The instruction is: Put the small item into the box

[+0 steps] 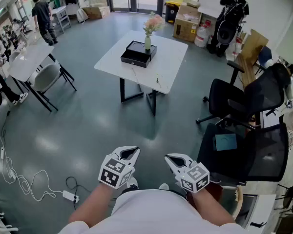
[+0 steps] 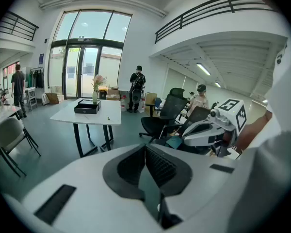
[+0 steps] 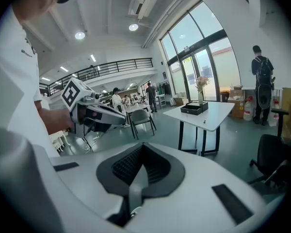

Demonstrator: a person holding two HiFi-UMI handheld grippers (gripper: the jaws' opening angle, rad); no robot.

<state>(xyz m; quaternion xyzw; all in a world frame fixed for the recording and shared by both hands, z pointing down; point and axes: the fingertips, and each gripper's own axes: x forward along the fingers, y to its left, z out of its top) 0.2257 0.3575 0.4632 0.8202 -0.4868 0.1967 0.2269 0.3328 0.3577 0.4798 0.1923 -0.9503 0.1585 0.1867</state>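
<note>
Left claw (image 1: 131, 152) shut | right claw (image 1: 172, 159) shut | small item (image 1: 157, 79) axis unreadable

The white moulded-plastic left gripper (image 1: 130, 153) and its twin, the white moulded-plastic right gripper (image 1: 174, 159), each bear a white cube (image 1: 115, 172) printed with black square markers. Black ribbed pads (image 2: 160, 166) line the jaws (dark slots mark the shells). The person wears a white short-sleeved top (image 1: 151, 211).
</note>
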